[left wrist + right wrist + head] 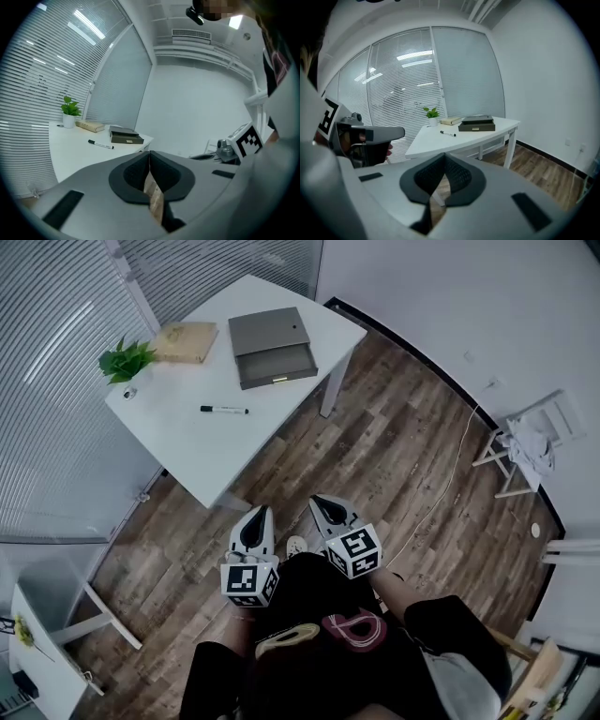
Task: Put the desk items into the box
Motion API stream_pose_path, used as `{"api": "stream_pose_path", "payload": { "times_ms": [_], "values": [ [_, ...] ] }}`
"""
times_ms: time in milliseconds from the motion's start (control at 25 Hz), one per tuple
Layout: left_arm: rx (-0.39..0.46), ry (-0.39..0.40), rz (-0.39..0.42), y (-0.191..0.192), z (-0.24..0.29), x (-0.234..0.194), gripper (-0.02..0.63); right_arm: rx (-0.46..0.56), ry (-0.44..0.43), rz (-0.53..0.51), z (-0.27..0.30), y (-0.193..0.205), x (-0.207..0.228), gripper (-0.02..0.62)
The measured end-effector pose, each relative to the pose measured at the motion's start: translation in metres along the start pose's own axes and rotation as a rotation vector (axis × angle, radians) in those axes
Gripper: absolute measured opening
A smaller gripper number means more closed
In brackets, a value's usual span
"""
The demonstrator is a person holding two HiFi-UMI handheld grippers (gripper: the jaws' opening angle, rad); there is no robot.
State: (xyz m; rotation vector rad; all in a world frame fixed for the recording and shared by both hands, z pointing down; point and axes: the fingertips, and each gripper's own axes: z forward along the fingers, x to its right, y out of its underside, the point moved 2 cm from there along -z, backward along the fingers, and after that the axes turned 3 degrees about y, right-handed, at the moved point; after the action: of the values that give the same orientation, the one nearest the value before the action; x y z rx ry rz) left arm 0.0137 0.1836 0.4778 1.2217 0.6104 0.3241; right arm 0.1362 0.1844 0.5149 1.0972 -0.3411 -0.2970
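Observation:
On the white table (187, 437) stand a grey box with its drawer pulled out (272, 346), a tan book (185, 341), a small potted plant (127, 360) and a black-capped marker pen (224, 410). Both grippers hang close to the person's body over the wood floor, short of the table. My left gripper (259, 513) is shut and empty, and so is my right gripper (321, 502). In the left gripper view the shut jaws (149, 153) point at the pen (101, 144) and box (125, 136). The right gripper view has its shut jaws (444, 154) below the pen (448, 134) and box (476, 124).
A glass wall with blinds (56, 381) runs behind the table. A white folding stand with cloth on it (525, 442) stands at the right wall, and a cable (450, 474) trails over the floor. Another white desk corner (37, 652) sits at lower left.

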Motion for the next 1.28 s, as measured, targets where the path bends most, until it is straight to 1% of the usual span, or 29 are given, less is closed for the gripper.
{"api": "stream_pose_path", "payload": {
  "times_ms": [120, 200, 320, 440, 560, 800, 880, 1000, 1080, 1200, 1280],
  "values": [
    [0.003, -0.006, -0.022, -0.003, 0.008, 0.000, 0.017, 0.005, 0.003, 0.006, 0.000, -0.002, 0.007, 0.011],
    [0.010, 0.002, -0.017, -0.006, 0.015, 0.004, 0.017, 0.003, 0.003, 0.011, 0.000, -0.001, 0.011, 0.011],
    [-0.003, 0.021, -0.004, -0.005, 0.023, 0.005, 0.017, -0.010, 0.005, 0.025, 0.002, 0.003, 0.014, 0.011],
    [-0.016, 0.026, -0.006, -0.004, 0.028, -0.003, 0.017, -0.007, 0.011, 0.025, 0.008, 0.001, 0.013, 0.011],
    [-0.003, 0.026, -0.010, -0.011, 0.042, -0.013, 0.017, -0.006, 0.025, 0.020, 0.015, -0.003, 0.021, 0.011],
    [0.004, 0.021, -0.010, -0.028, 0.072, -0.046, 0.018, -0.025, 0.038, 0.023, 0.046, -0.022, 0.037, 0.011],
    [0.002, 0.022, -0.003, -0.033, 0.082, -0.058, 0.018, -0.040, 0.040, 0.009, 0.062, -0.028, 0.041, 0.011],
    [-0.010, 0.030, 0.052, -0.042, 0.099, -0.076, 0.017, -0.077, 0.034, -0.024, 0.085, -0.036, 0.043, 0.011],
    [-0.020, 0.042, 0.074, -0.049, 0.110, -0.086, 0.018, -0.081, 0.030, -0.018, 0.097, -0.046, 0.043, 0.011],
    [0.000, 0.048, 0.048, -0.066, 0.125, -0.106, 0.017, -0.074, 0.031, 0.005, 0.118, -0.063, 0.044, 0.011],
    [0.009, 0.051, 0.047, -0.075, 0.132, -0.119, 0.017, -0.081, 0.020, 0.000, 0.132, -0.070, 0.041, 0.011]
  ]
}}
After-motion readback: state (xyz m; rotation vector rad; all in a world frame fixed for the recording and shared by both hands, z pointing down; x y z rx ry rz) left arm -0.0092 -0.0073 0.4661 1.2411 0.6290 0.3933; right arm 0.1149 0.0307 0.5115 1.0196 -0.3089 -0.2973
